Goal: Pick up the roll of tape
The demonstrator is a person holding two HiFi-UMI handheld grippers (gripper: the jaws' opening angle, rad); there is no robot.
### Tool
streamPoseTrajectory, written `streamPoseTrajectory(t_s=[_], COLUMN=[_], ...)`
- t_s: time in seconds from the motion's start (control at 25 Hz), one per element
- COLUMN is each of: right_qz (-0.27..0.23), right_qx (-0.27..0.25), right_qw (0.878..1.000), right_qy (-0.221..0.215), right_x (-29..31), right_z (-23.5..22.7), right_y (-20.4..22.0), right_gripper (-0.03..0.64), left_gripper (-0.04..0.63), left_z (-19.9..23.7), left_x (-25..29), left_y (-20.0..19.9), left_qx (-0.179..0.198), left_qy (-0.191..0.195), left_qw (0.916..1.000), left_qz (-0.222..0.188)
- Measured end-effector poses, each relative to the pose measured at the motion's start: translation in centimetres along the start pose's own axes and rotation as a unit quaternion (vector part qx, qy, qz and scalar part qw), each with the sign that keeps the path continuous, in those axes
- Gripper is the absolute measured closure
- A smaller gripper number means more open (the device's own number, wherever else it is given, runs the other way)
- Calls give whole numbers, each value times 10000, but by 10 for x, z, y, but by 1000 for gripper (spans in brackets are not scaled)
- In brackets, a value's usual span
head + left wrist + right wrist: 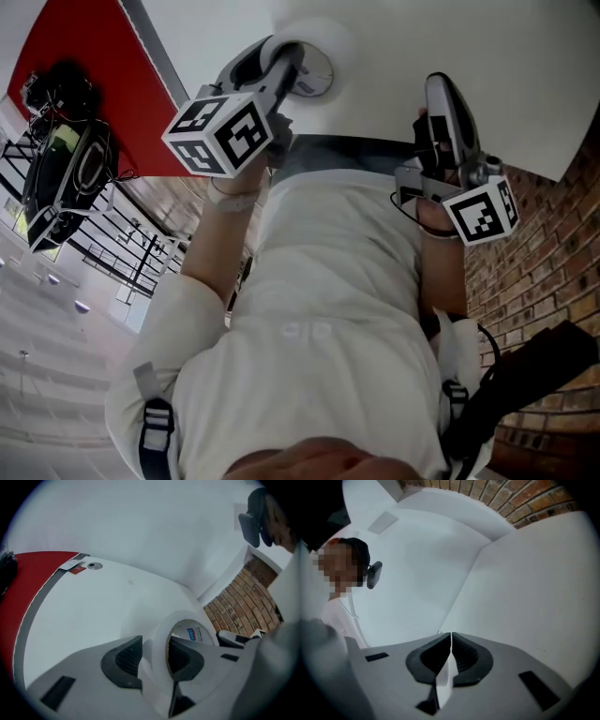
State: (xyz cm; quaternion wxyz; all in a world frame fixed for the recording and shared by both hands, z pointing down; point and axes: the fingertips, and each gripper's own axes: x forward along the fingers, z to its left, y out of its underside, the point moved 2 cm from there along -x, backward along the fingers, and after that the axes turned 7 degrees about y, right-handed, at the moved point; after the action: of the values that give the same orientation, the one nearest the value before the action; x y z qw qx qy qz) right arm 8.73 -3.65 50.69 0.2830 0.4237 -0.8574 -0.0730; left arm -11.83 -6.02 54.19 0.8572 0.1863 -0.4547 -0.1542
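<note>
The roll of tape (161, 637) is white, with a printed cardboard core. My left gripper (154, 660) is shut on its wall, one pad outside and the other inside the core. In the head view the roll (317, 71) hangs at the tip of the left gripper (296, 77), over the white table (487, 56). My right gripper (451, 638) is shut with nothing in it, its fingertips touching. In the head view the right gripper (439, 86) is held to the right of the roll, apart from it.
A red surface (28, 588) borders the white table's left side, with a small round fitting (95, 566) near the seam. Brick floor (243, 597) lies past the table's right edge. Black equipment (66, 159) stands at far left. The person's white-clad body (328, 309) fills the middle.
</note>
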Motion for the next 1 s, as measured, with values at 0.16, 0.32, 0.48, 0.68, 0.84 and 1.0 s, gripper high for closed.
streamPoseTrajectory(t_s=[0.16,0.32,0.48,0.68,0.84,1.0], right_qz=[-23,-42,-144,-268,-311,-414], right_qx=[-87,-333,-600,-897,-1064,-1281], right_qw=[10000,9994,9978,9944,9917,9877], right_qy=[-34,-131,-246,-496,-658,-790], right_x=[-10,-19,-24,-28,-36,-44], right_z=[14,36,60,92,120,151], right_y=[-20,-39,-56,-77,-86,-101], right_gripper=[594,594,594,594,594,594], left_gripper=[469,471,471,472,472,472], left_z=[-28,-55,-71,-93,-110,-123], left_x=[-9,-25,-43,-71,-96,-120], left_y=[-13,-24,-36,-59,-73,-87], left_qx=[-77,-240,-236,-348,-397,-423], left_qy=[274,623,816,1096,1278,1465], left_qw=[9995,9971,9948,9882,9825,9762], left_qz=[-156,-358,-562,-1016,-1300,-1539])
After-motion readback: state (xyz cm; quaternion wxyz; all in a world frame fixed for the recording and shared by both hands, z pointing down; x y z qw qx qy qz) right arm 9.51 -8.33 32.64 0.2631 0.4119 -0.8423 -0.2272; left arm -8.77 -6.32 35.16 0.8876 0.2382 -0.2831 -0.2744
